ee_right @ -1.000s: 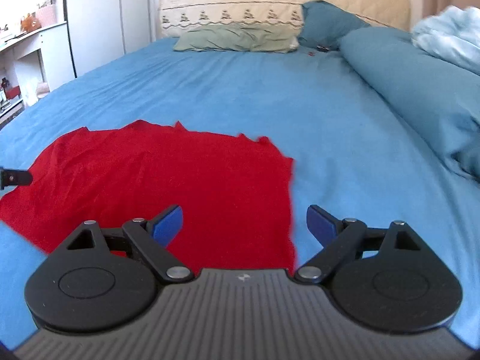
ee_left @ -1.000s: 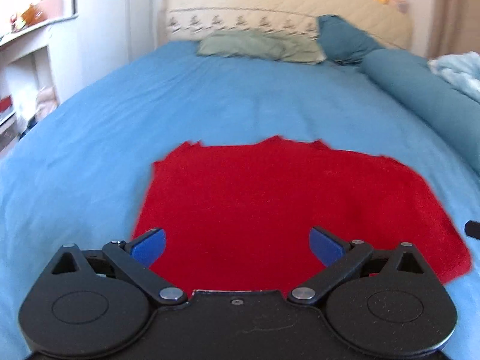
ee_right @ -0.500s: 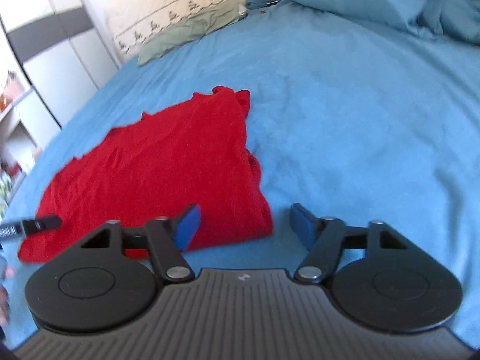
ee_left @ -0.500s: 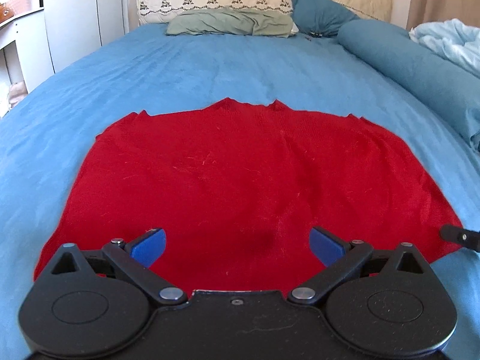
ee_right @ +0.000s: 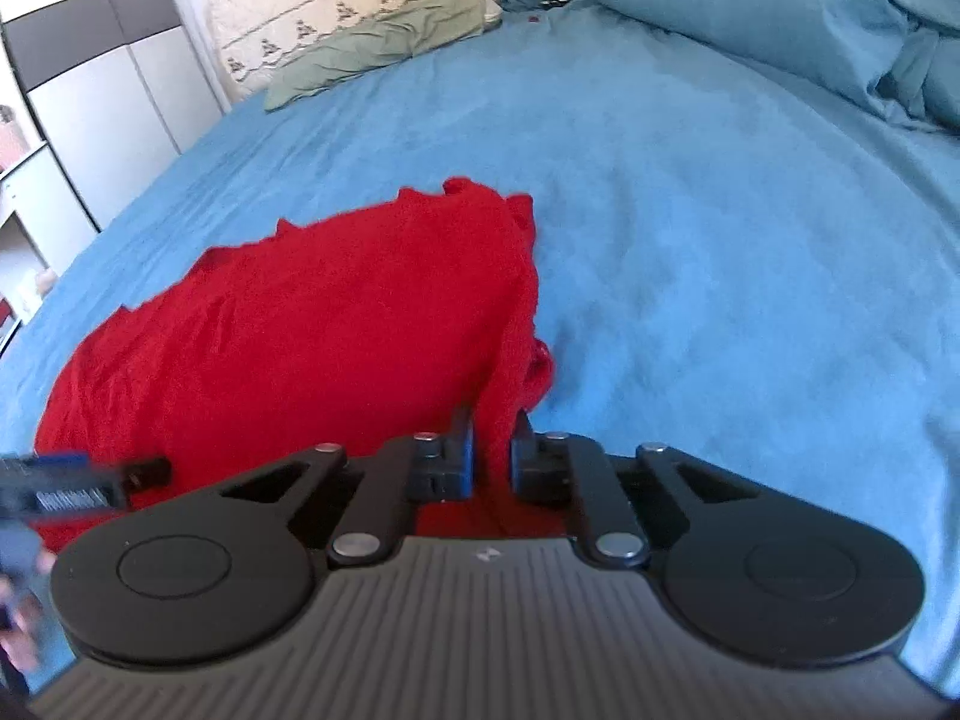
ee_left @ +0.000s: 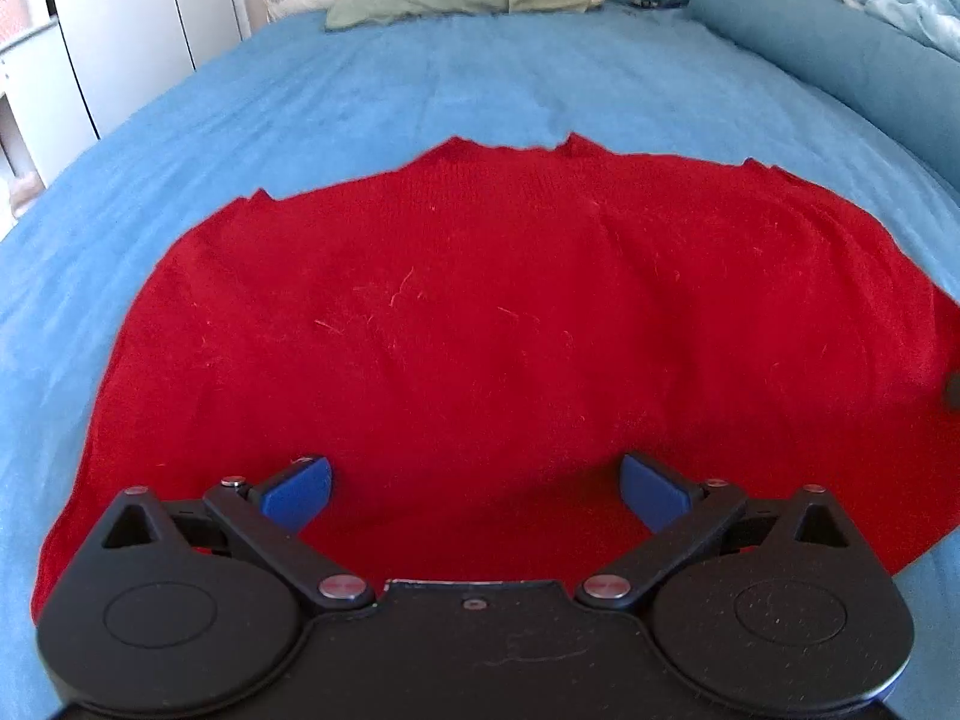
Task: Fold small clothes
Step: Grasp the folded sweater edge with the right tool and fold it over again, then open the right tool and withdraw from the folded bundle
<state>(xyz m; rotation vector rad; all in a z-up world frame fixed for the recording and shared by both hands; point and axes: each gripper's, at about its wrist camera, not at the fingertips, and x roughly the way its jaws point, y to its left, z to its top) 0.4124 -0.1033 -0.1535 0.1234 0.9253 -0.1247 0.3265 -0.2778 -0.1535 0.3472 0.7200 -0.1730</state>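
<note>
The red sweater [ee_left: 480, 324] lies flat on the blue bed [ee_left: 480, 78], right in front of both tools. The right tool [ee_right: 491, 450] is clenched on the sweater's right edge, and a bunch of red cloth sticks up between its pads. The left tool [ee_left: 474, 486] is spread wide over the near edge, with red cloth under it but nothing pinched.

The step now looks like getting a second hold. To do it well, the left tool should go down until its pads [ee_left: 297, 489] straddle the near hem, then squeeze. It should grab both layers, not just the top one. The right tool should keep a tight hold and not tug, or the cloth will bunch up more. Then both can lift together and fold.
</note>
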